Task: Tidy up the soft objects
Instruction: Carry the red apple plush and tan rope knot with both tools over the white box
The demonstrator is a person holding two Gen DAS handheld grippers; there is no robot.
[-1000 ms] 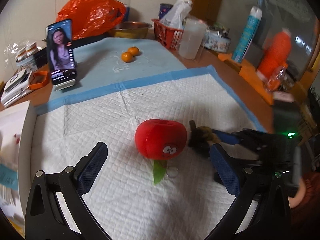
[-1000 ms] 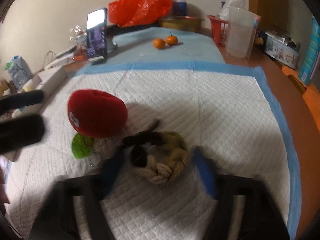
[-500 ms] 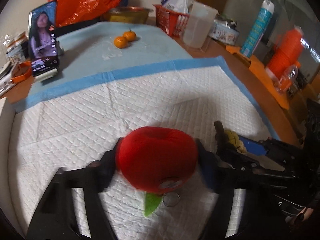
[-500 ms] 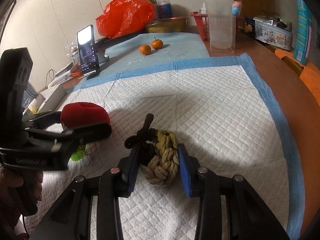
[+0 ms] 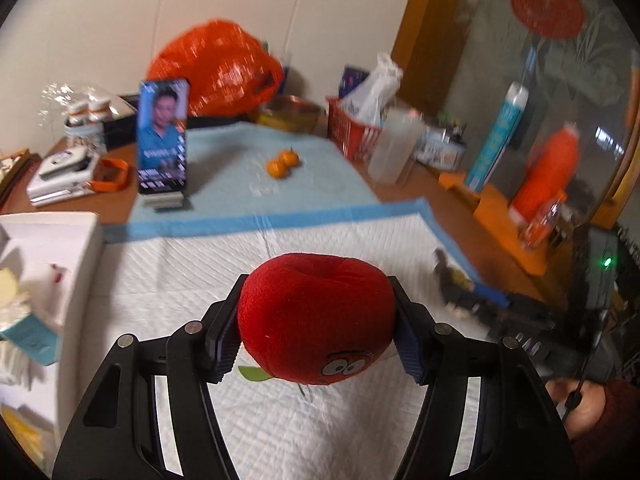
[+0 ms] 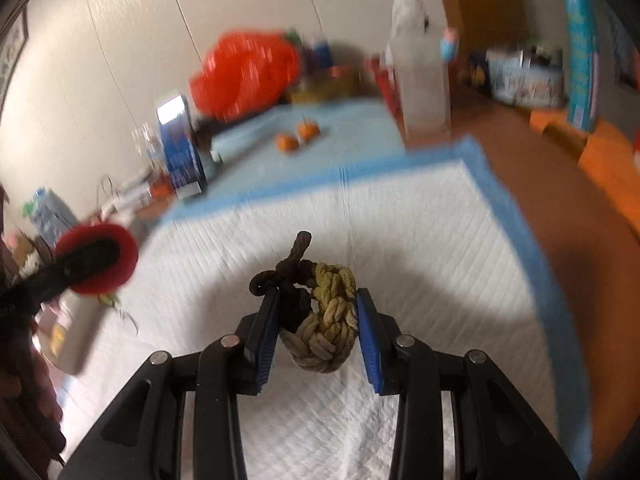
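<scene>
Aloft: plush apple (image 5: 316, 316), rope knot (image 6: 324, 320).

A lived-in home: ahead of the left gripper (image 5: 316, 344), the brown wooden desk (image 5: 404, 184) carries two small orange tangerines (image 5: 282, 163), a crumpled orange plastic bag (image 5: 216, 68), a propped smartphone (image 5: 163, 136) playing video, a red plastic basket (image 5: 352, 130) and a brass-coloured metal bowl (image 5: 290, 114).

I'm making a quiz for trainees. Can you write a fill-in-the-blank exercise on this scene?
1. The left gripper is shut on a plush apple coloured ____.
2. The right gripper is shut on a knotted ____ toy.
3. The two small oranges lie on the ____ blue cloth.

Missing words: red; rope; light
</scene>
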